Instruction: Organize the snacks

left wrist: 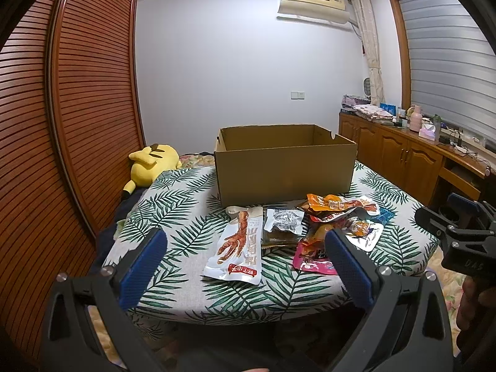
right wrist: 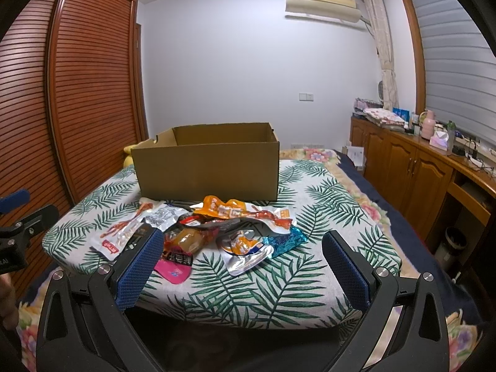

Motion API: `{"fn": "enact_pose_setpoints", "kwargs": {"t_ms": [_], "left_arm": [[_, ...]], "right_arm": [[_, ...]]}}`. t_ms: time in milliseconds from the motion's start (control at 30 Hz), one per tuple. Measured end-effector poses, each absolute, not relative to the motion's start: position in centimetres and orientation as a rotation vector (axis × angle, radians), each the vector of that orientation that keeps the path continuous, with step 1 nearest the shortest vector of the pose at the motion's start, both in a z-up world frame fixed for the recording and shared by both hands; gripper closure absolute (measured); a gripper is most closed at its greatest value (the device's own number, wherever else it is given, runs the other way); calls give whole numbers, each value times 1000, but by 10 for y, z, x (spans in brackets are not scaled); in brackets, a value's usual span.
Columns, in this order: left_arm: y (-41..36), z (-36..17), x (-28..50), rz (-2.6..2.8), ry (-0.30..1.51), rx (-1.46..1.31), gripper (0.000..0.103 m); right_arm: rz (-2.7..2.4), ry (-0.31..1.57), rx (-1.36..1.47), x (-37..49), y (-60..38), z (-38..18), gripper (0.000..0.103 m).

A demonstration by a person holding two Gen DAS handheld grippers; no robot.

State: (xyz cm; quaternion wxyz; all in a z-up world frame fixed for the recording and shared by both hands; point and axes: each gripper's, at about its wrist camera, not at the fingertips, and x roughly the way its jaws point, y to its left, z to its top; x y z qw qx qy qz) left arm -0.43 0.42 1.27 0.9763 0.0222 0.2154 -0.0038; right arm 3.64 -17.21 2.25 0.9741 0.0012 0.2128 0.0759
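Both wrist views, start of packing. The left gripper (left wrist: 245, 252) and the right gripper (right wrist: 241, 252) hover short of the near edge of the leaf-print counter (left wrist: 173, 204), fingers spread wide and grasping nothing.

Left to right in the left wrist view:
- the chicken-foot packet (left wrist: 237, 248) lies flat and alone at 12 o'clock from the left gripper;
- a small clear packet (left wrist: 283, 220) sits just beside it;
- a heap of orange packets (left wrist: 339, 206) overlaps a pink packet (left wrist: 310, 262), with a silver pouch (left wrist: 364, 232) at the heap's 4 o'clock.

The open cardboard box (left wrist: 285, 170), nothing showing above its rim, stands behind them at 12 o'clock.

Handling (judged): the packets look light, limp and glossy, so likely slippery. A pinch across a flat sealed edge should hold better than one on the bulging middle. The lone chicken-foot packet offers the clearest edge, while heap members may drag their neighbours.

View differences:
- The left view shows a yellow plush toy (left wrist: 152, 166) at 10 o'clock of the box, largely hidden by the box in the right view.
- The right view alone shows a blue foil packet (right wrist: 286, 240) plainly at the heap's 4 o'clock, and more of the bed (right wrist: 365, 186) beyond.
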Motion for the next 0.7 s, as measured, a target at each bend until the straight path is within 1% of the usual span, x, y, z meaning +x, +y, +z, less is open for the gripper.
{"fn": "enact_pose_setpoints", "kwargs": {"t_ms": [400,700], "left_arm": [[2,8,-3,-11,444,48,0],[5,-10,21,-21,497,48,0]], "right_arm": [[156,435,2,37,-175,19,0],[163,468,-12,48,-174,10,0]]}}
